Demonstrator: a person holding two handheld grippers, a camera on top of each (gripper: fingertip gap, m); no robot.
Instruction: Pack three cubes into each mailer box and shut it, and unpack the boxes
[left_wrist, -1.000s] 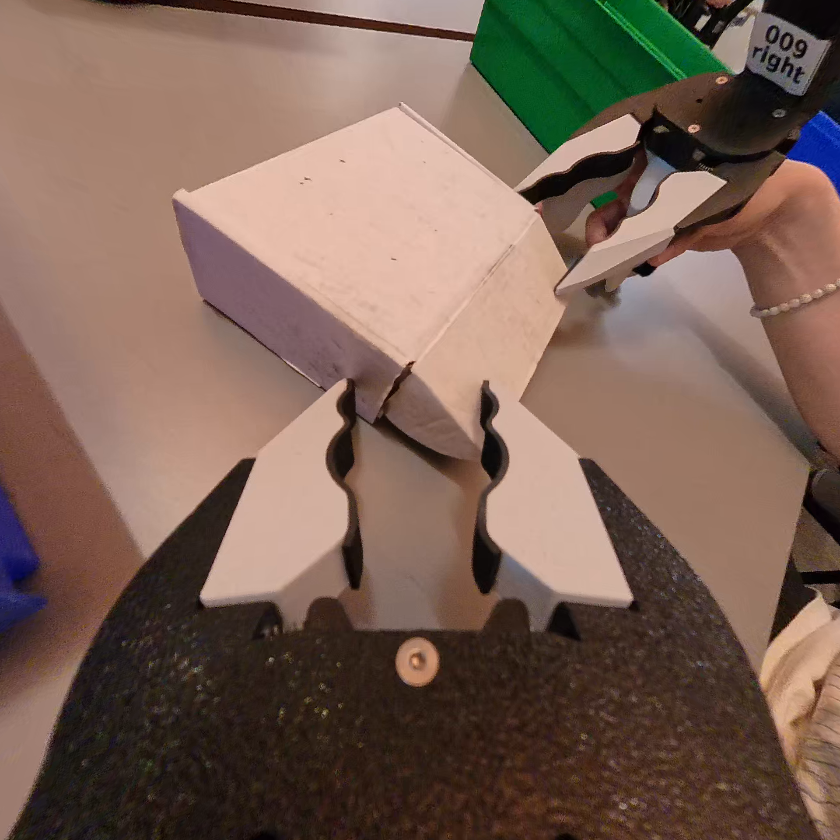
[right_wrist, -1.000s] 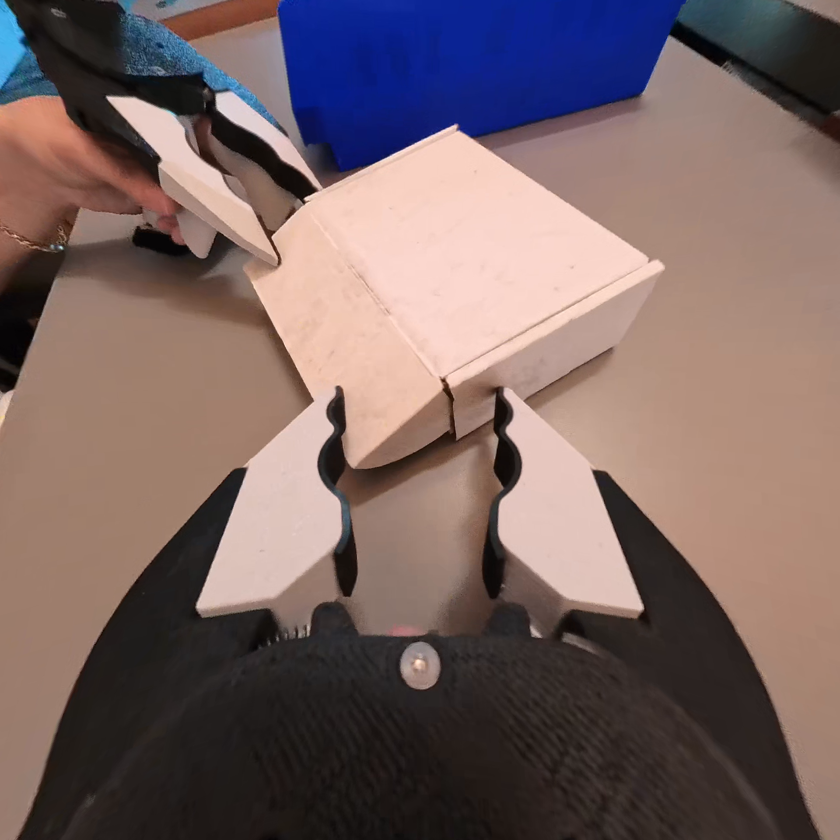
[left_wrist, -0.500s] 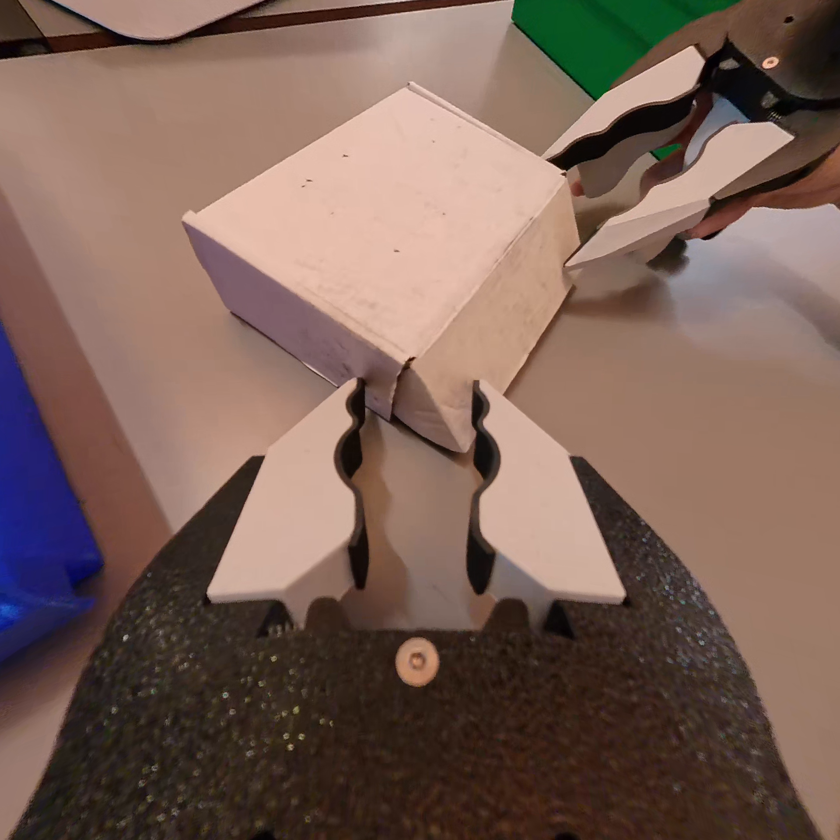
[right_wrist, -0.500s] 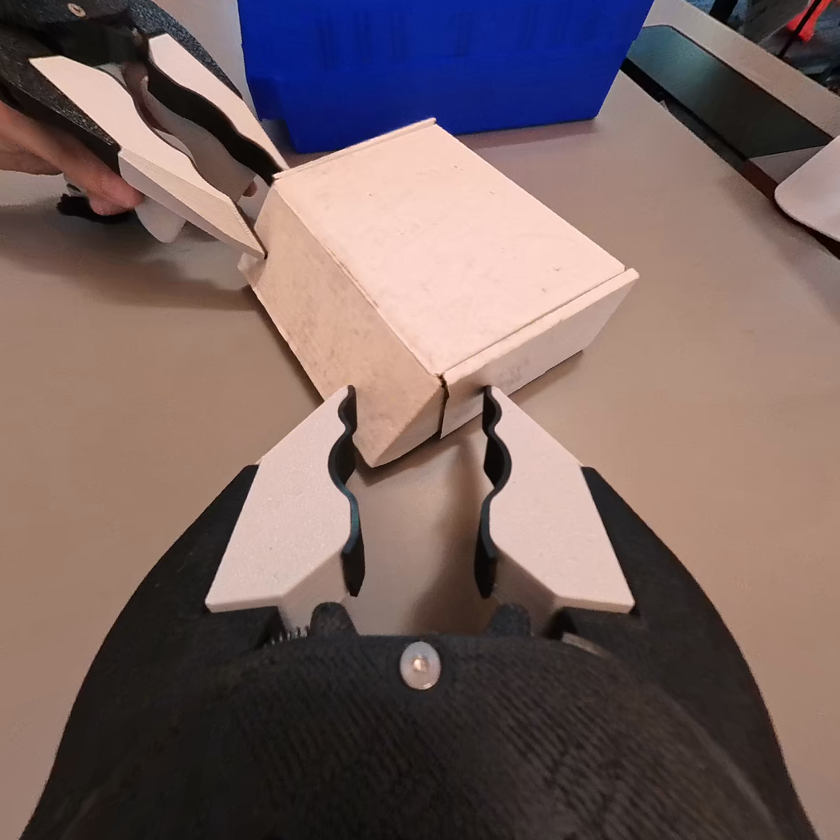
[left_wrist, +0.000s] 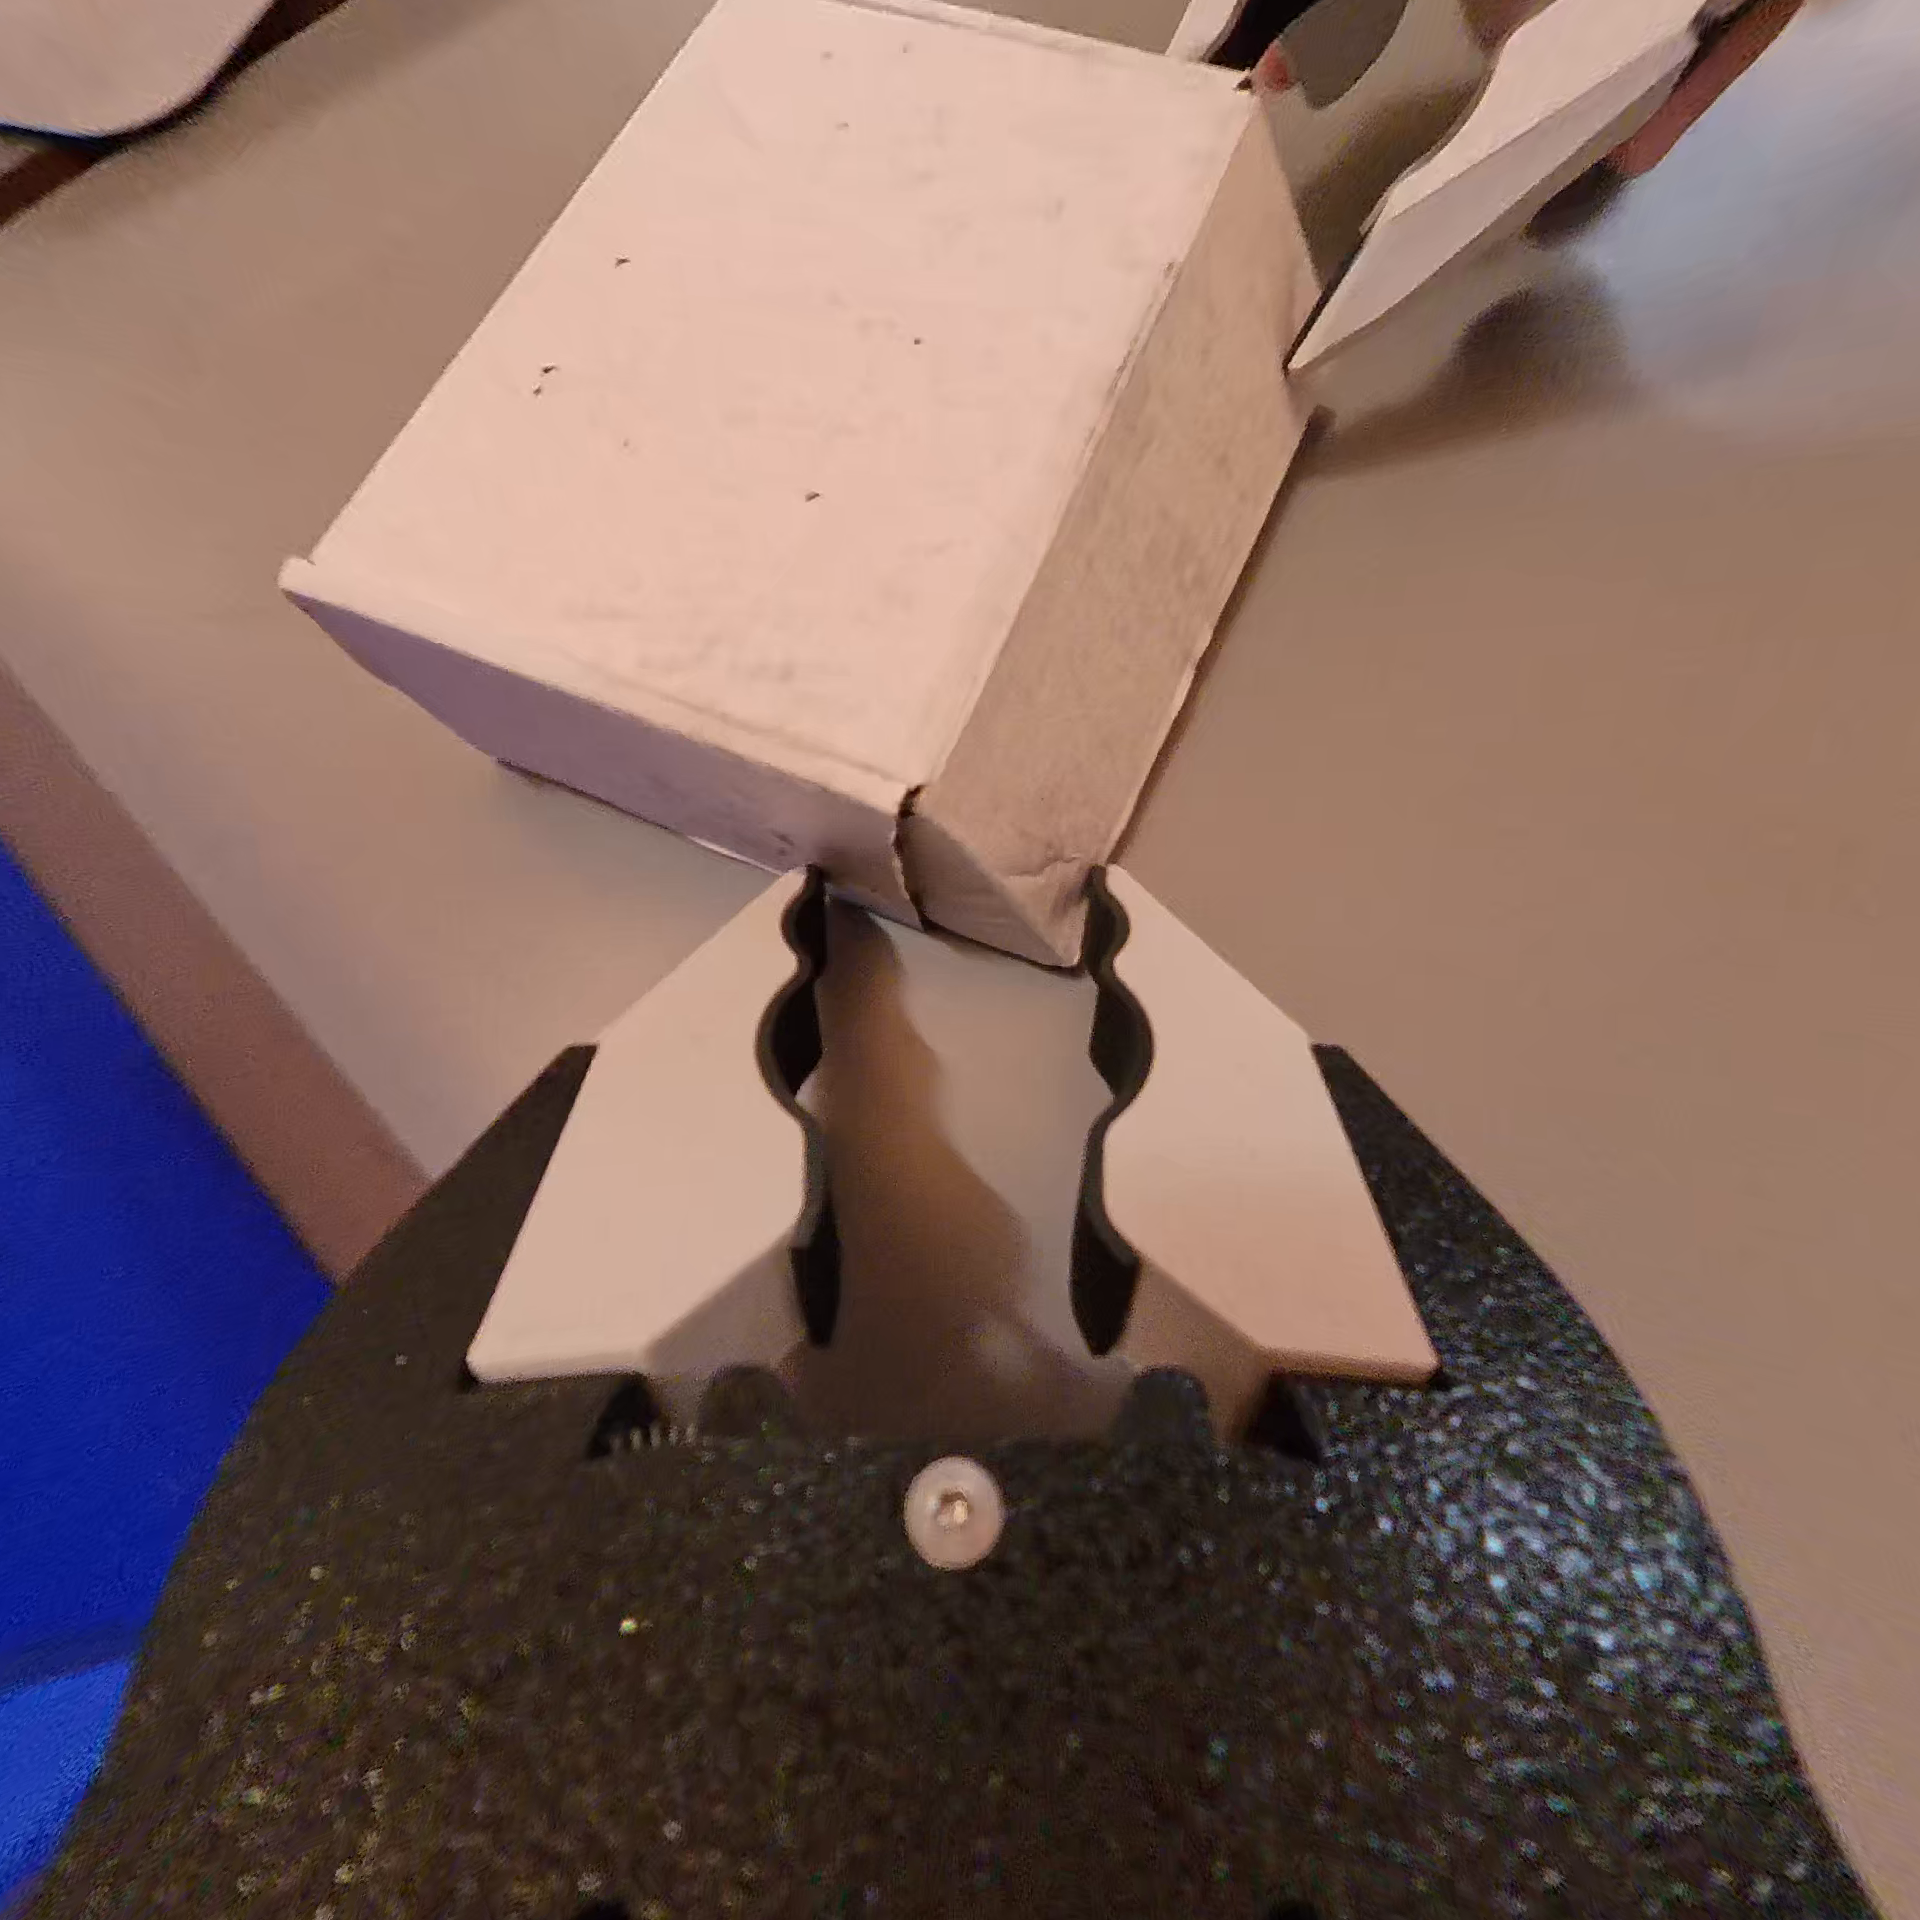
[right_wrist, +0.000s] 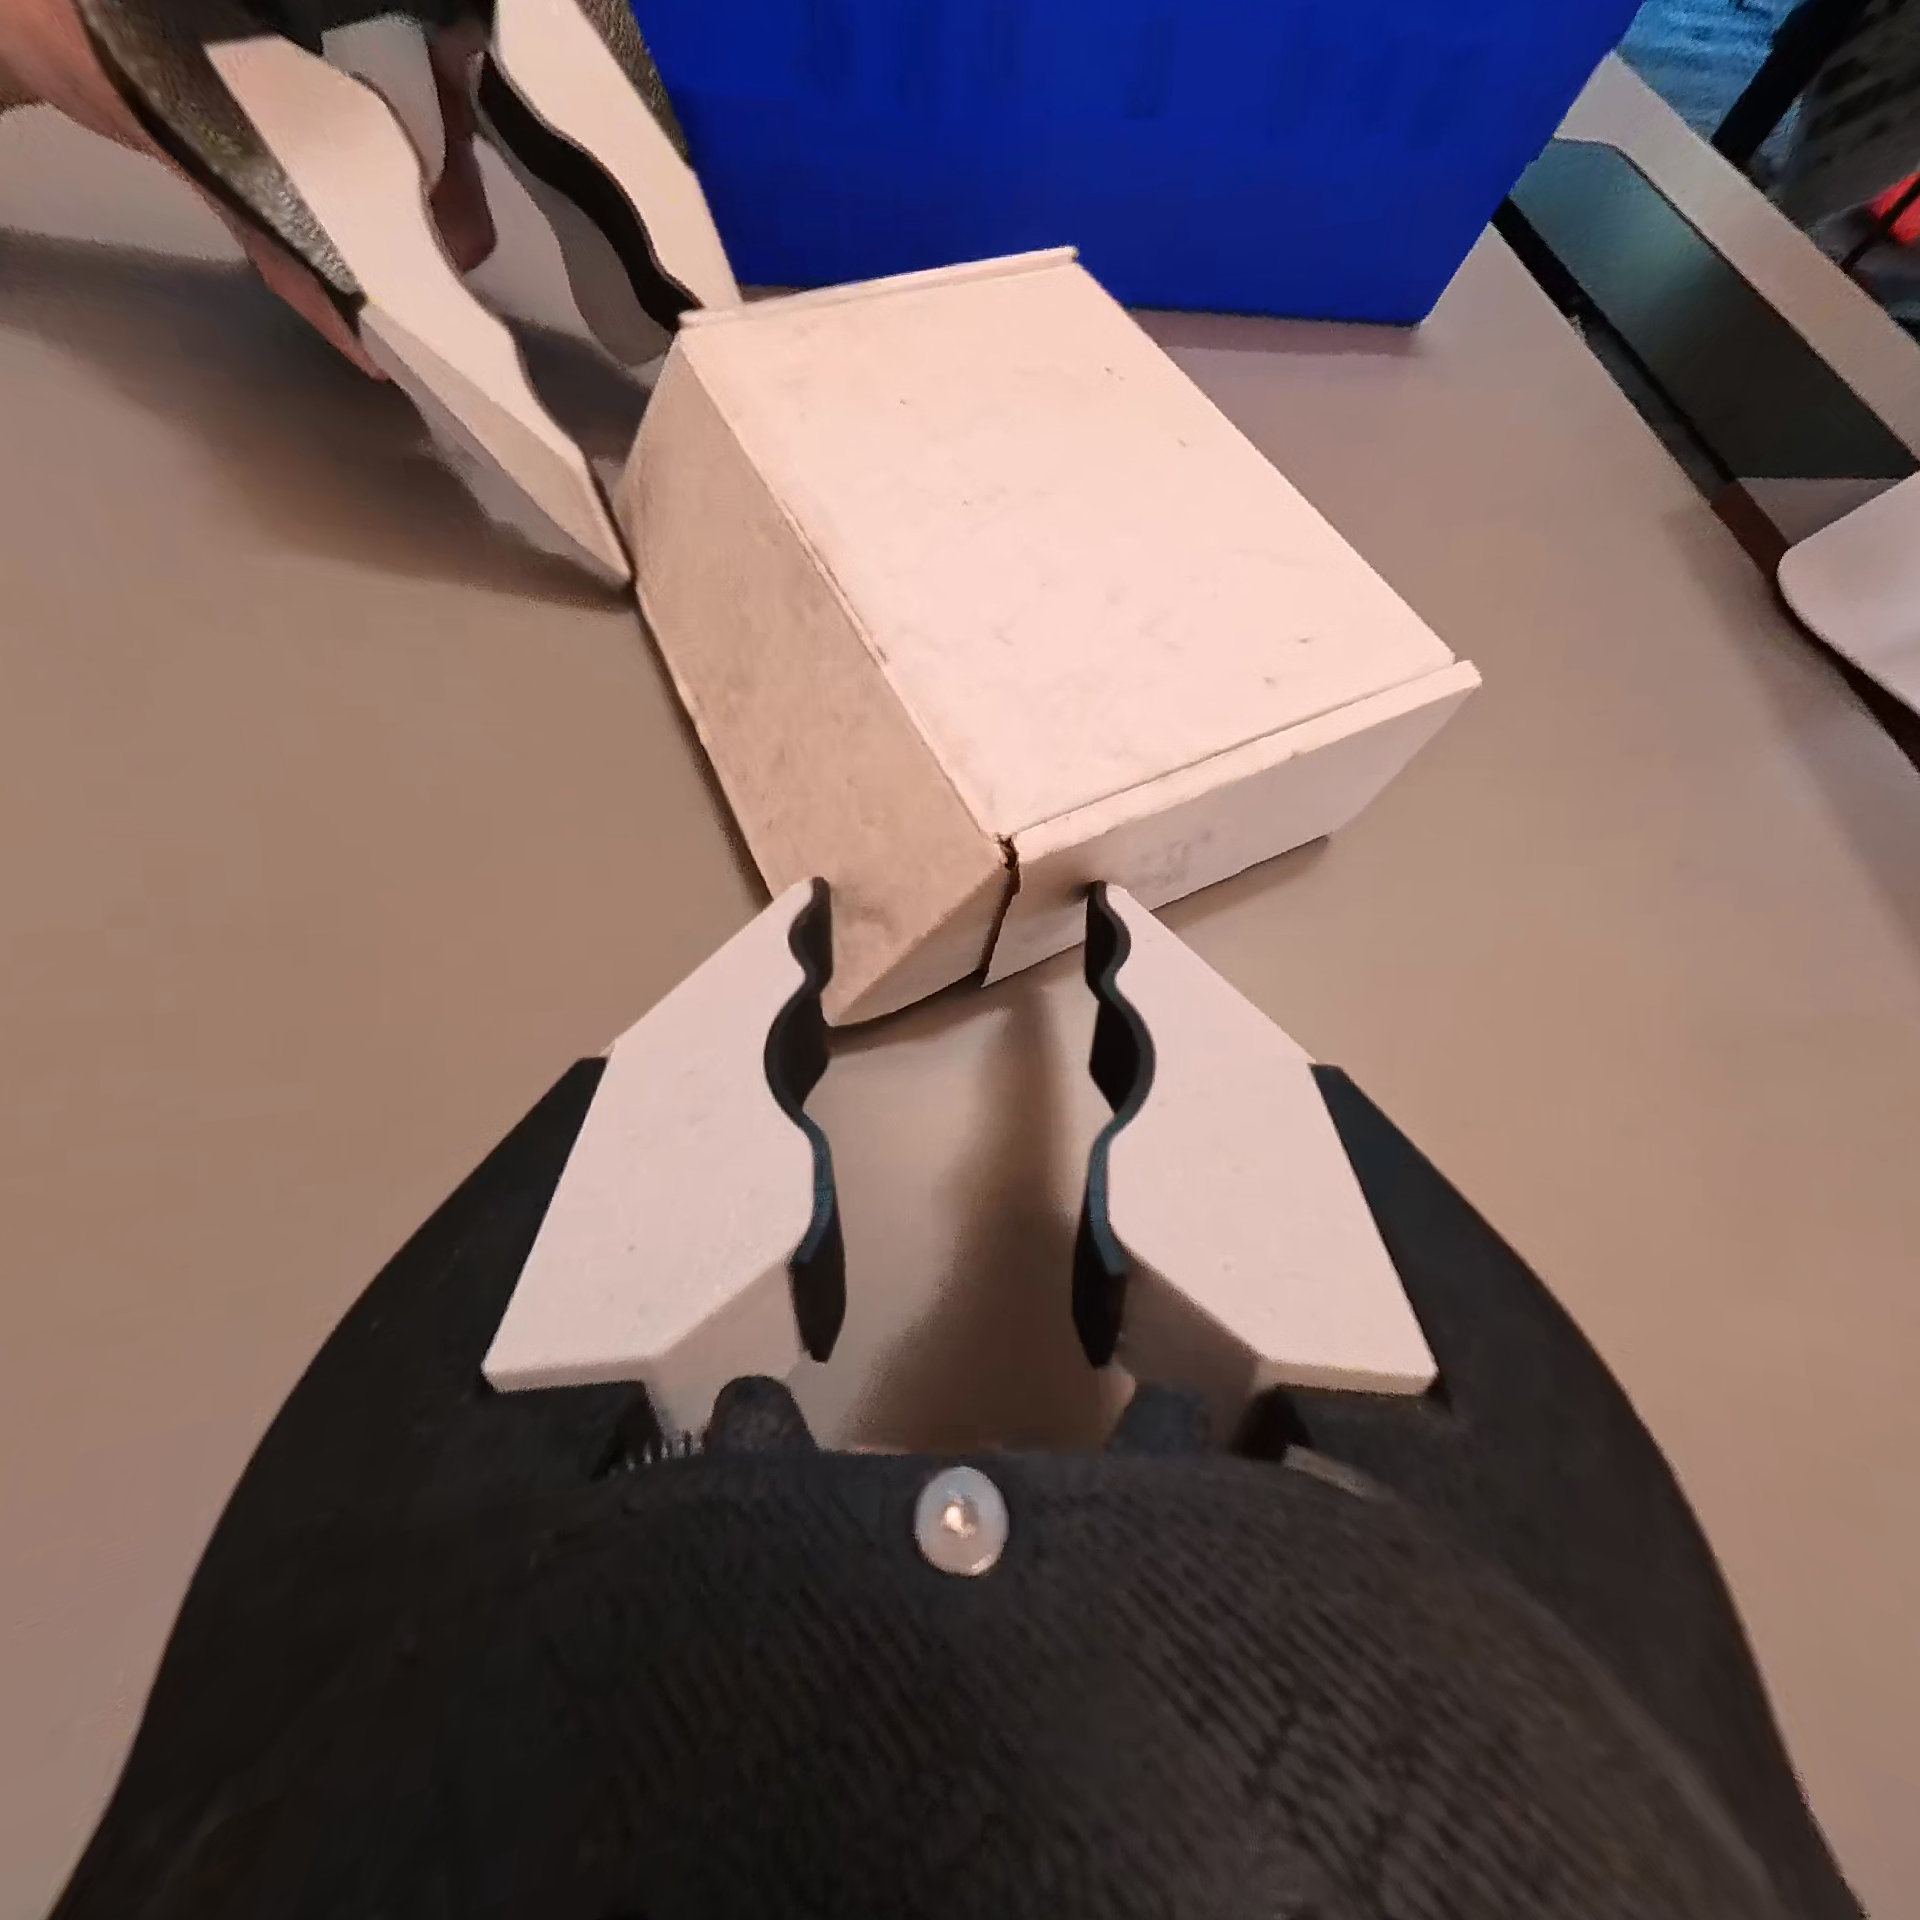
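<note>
Both claws gaping: left claw (left_wrist: 951, 914) straddling near corner of white box (left_wrist: 831, 416) on table (left_wrist: 1558, 831), right claw (right_wrist: 951, 914) at opposite end of front flap. Best pressed evenly, tucking flap flush. Blue bin (right_wrist: 1091, 135) close beyond; open room right.
</note>
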